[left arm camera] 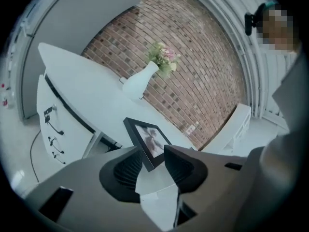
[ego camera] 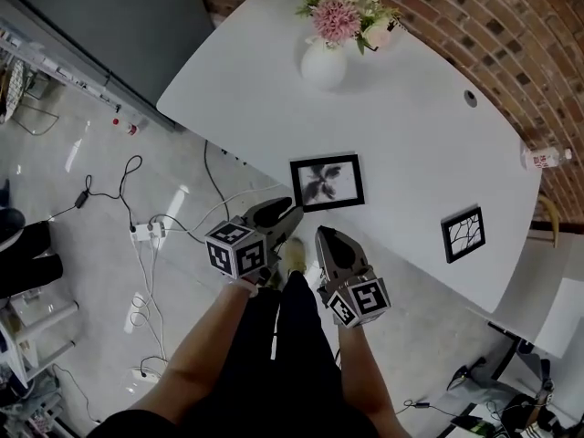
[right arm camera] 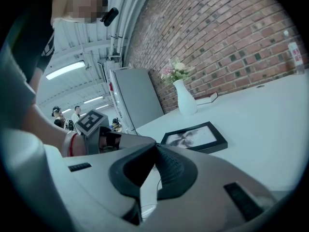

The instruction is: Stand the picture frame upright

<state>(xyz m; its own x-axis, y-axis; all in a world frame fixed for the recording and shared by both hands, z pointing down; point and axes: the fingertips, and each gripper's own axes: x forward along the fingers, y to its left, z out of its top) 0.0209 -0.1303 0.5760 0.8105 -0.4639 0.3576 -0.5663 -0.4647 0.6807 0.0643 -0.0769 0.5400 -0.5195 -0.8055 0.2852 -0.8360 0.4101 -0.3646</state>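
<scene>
A black picture frame with a dark floral print lies flat on the white table, close to the near edge. My left gripper is at the frame's near left corner with its jaws open. In the left gripper view that corner of the frame shows in the gap between the jaws of the left gripper, and the pads are clear of it. My right gripper is shut and empty just off the table edge, below the frame. In the right gripper view the frame lies ahead of the right gripper.
A white vase with flowers stands at the far side of the table. A second small black frame is at the right, near the edge. A bottle lies by the brick wall. Cables and a power strip lie on the floor at left.
</scene>
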